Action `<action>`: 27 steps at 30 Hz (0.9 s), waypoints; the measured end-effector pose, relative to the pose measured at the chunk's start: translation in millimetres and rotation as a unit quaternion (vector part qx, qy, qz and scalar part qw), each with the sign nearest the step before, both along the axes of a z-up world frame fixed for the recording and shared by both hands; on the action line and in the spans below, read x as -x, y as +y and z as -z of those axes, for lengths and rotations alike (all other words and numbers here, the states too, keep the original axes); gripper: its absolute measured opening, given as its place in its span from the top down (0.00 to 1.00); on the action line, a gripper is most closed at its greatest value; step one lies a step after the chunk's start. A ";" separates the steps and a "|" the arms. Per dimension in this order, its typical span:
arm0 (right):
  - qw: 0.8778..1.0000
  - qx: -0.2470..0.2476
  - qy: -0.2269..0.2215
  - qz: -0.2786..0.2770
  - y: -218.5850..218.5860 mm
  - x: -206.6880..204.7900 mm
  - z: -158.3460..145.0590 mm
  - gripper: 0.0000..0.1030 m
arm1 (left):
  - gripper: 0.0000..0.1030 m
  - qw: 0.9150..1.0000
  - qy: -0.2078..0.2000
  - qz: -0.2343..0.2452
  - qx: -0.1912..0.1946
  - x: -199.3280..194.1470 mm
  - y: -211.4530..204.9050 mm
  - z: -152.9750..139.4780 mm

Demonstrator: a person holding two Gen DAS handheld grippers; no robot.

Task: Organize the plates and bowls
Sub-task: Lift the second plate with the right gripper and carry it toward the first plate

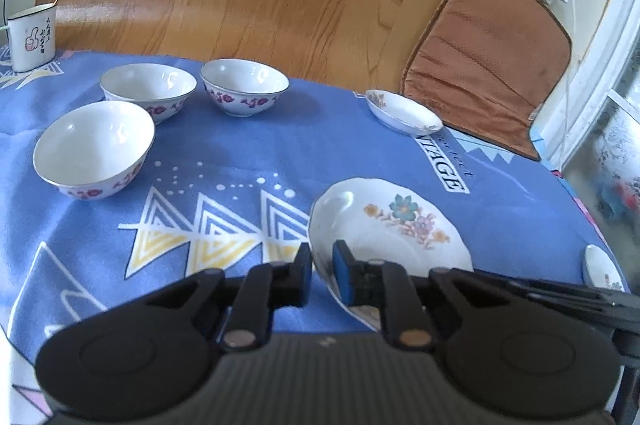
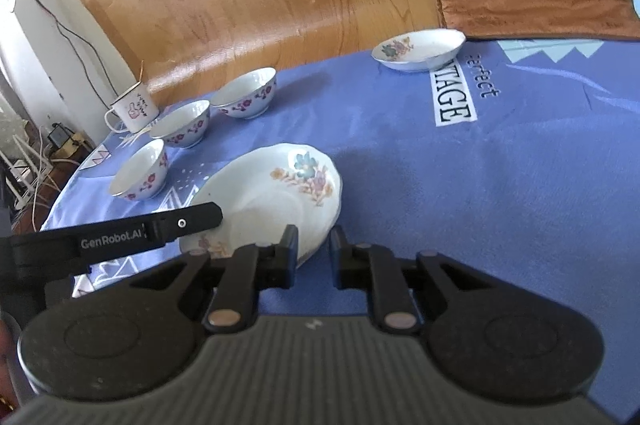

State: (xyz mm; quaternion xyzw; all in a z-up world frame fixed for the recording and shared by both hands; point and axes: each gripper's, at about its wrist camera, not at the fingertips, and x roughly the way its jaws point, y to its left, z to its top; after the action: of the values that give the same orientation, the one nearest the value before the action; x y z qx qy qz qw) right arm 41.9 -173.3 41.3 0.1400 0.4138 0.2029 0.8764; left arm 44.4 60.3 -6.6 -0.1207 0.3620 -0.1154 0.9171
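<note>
Grippers are both pointed down at a slant over the blue cloth point(image 1: 224, 161). The left gripper point(image 1: 322, 275) is clamped on the near rim of the flowered plate point(image 1: 396, 225), one finger under the rim and the blue pad on top, so that the plate is tilted up off the cloth. The right gripper point(image 2: 313, 253) is held just beside the plate's other edge, its jaws slightly parted and gripping nothing. Three bowls point(image 1: 94, 149) are stood together farther off at the left; a small dish point(image 1: 404, 111) lies near the far edge.
</note>
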 end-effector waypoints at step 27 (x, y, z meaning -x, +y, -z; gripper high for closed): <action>0.998 0.046 -0.007 0.043 -46.7 72.9 -14.8 0.81 | 0.84 0.995 0.013 0.100 -0.023 39.7 -64.6 7.1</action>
State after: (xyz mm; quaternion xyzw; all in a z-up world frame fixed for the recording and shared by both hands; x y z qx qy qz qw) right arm -31.0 -220.0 56.1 0.1153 0.4102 0.1466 0.8927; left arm 4.7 -4.3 -13.8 -0.0640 0.3871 -0.1966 0.8985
